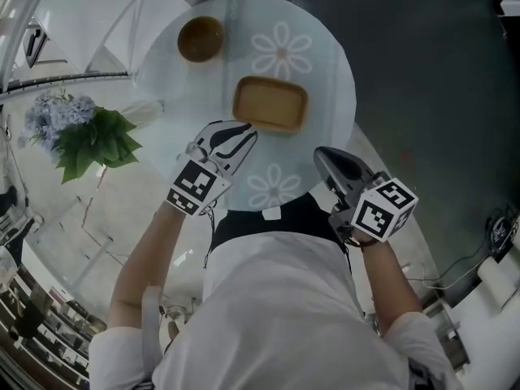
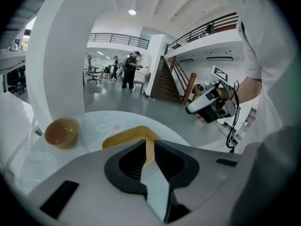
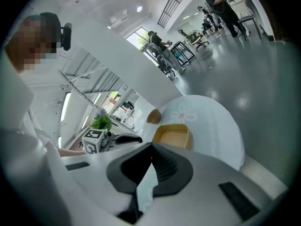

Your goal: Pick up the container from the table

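Observation:
The container [image 1: 270, 104] is a shallow tan rectangular tray lying near the middle of the round white table [image 1: 329, 71]. My left gripper [image 1: 244, 130] hovers at the tray's near left corner, its jaws a narrow slit apart with nothing between them. The left gripper view shows the tray [image 2: 123, 136] just beyond that gripper [image 2: 149, 142]. My right gripper [image 1: 322, 154] hangs shut and empty off the table's near right edge, a short way from the tray. From the right gripper view the tray [image 3: 173, 134] lies ahead of the closed tips of that gripper [image 3: 151, 146].
A brown bowl [image 1: 201, 39] stands at the far left of the table, also visible as the bowl [image 2: 61, 132] in the left gripper view. A potted plant with pale flowers [image 1: 85, 132] sits left of the table. People stand far off in the hall.

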Motion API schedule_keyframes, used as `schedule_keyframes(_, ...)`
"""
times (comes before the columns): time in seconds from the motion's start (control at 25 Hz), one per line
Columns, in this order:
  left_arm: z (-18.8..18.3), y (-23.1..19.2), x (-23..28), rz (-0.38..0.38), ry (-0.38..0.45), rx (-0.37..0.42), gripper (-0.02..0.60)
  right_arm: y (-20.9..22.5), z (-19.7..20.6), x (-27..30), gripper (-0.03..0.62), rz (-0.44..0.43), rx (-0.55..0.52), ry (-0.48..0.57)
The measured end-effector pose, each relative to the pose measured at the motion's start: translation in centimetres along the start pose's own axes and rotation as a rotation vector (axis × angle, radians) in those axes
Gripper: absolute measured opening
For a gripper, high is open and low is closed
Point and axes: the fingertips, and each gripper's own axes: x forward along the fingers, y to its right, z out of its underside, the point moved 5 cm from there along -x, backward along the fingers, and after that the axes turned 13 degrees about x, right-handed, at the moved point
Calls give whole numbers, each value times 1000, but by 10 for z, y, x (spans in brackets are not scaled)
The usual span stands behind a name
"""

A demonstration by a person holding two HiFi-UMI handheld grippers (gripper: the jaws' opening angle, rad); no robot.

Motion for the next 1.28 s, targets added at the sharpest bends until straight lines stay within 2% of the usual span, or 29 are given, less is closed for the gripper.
schedule_keyframes(0.24, 8, 3, 20, 44, -70, 94, 79, 14, 3, 0, 21, 1, 47, -8)
schedule_keyframes(0.56, 15, 12, 43, 91, -168, 292, 114, 34, 8, -4, 21, 15, 78, -3)
schedule_keyframes(0.88, 25, 20, 64, 139, -273, 456, 124, 50, 14, -10, 21, 21, 118, 12)
schedule_keyframes(1.2, 37, 24, 80, 154, -357, 536, 123, 64, 17, -14, 21, 35, 145, 28)
schedule_keyframes(1.28, 40, 24, 82, 141, -377, 555, 95, 64, 17, -15, 21, 33, 148, 30)
